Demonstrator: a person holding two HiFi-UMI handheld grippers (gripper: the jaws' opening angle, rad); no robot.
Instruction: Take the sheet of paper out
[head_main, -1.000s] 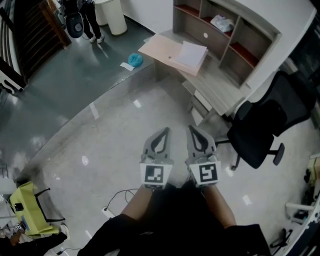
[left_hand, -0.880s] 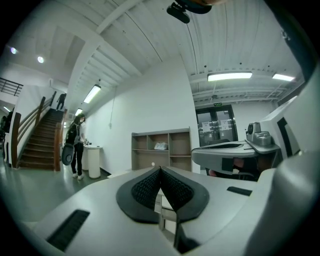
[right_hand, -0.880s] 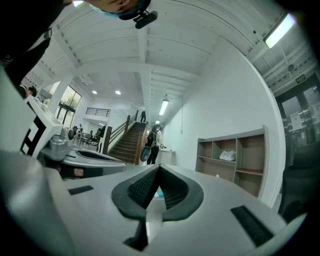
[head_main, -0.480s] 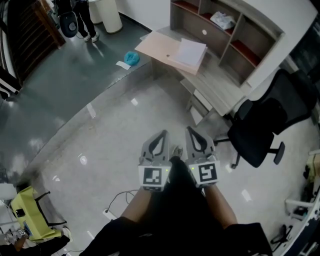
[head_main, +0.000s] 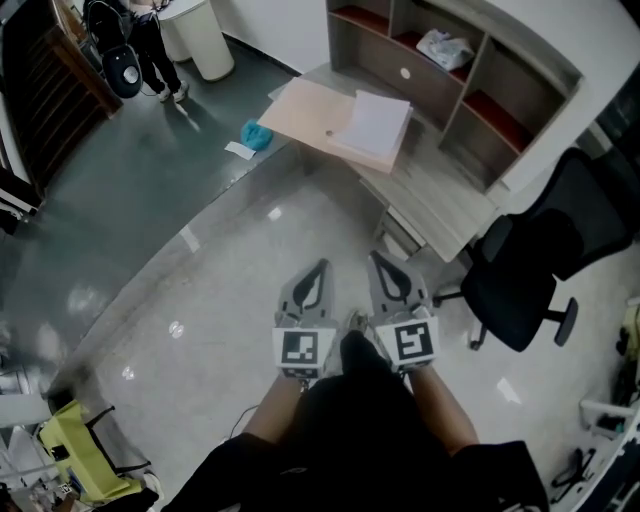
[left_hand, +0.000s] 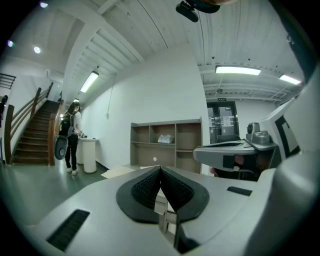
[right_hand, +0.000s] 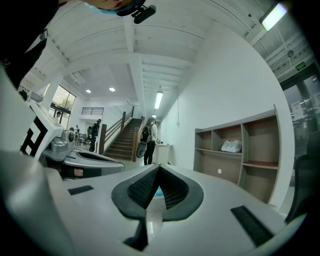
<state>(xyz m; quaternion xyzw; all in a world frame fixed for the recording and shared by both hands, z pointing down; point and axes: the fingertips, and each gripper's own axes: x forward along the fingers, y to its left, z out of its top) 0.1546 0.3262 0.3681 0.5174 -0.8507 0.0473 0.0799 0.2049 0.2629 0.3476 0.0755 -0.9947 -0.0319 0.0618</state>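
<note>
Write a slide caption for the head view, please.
Left tool and right tool, both shut, held side by side, facing a desk bearing a paper stack.

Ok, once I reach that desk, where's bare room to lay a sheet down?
The desk's grey top is bare between the white paper stack and the black chair. Its far end is crowded: a beige board lies there with the stack on it. In the shelf unit, the cubbies either side of the white bundle look empty.

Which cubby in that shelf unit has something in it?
The middle cubby of the top row: a crumpled white bundle lies in it, while the others look empty.
</note>
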